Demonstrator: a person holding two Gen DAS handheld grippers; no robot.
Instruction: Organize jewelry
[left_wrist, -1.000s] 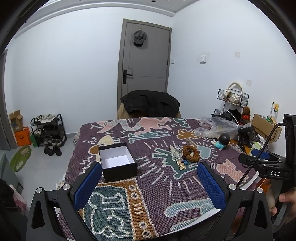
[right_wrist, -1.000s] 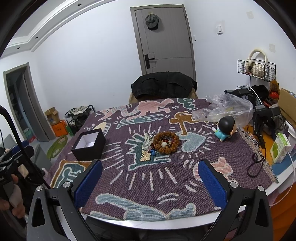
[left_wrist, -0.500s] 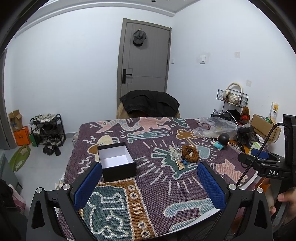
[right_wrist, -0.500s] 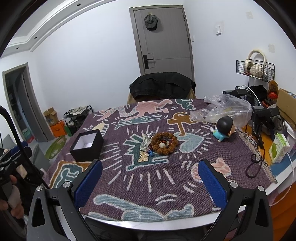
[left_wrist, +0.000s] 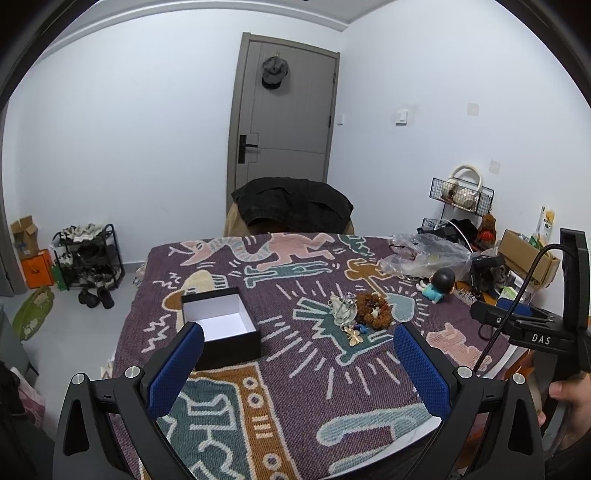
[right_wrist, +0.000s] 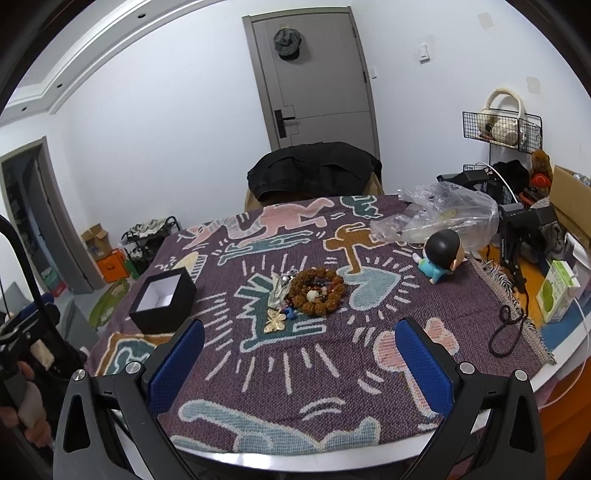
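A black box (left_wrist: 221, 326) with a white inside stands open on the patterned table cloth (left_wrist: 303, 376), left of centre; in the right wrist view the box (right_wrist: 162, 300) is at the left. A small heap of jewelry lies mid-table: a brown bead bracelet (right_wrist: 317, 291), a silvery chain piece (right_wrist: 280, 286), a gold butterfly brooch (right_wrist: 275, 320) and tiny blue pieces. The bracelet (left_wrist: 373, 313) and brooch (left_wrist: 354, 335) also show in the left wrist view. My left gripper (left_wrist: 295, 367) is open near the table's front edge, holding nothing. My right gripper (right_wrist: 299, 363) is open too, short of the jewelry.
A doll with a black head (right_wrist: 441, 258) and a clear plastic bag (right_wrist: 439, 218) lie at the table's right. A chair with a black jacket (right_wrist: 314, 170) stands behind the table. A black cord (right_wrist: 504, 332) and a green carton (right_wrist: 557, 290) sit at the right edge.
Both grippers have drawn slightly nearer the table, so the box and jewelry sit a little closer in view. Both stay open; nothing was picked up.
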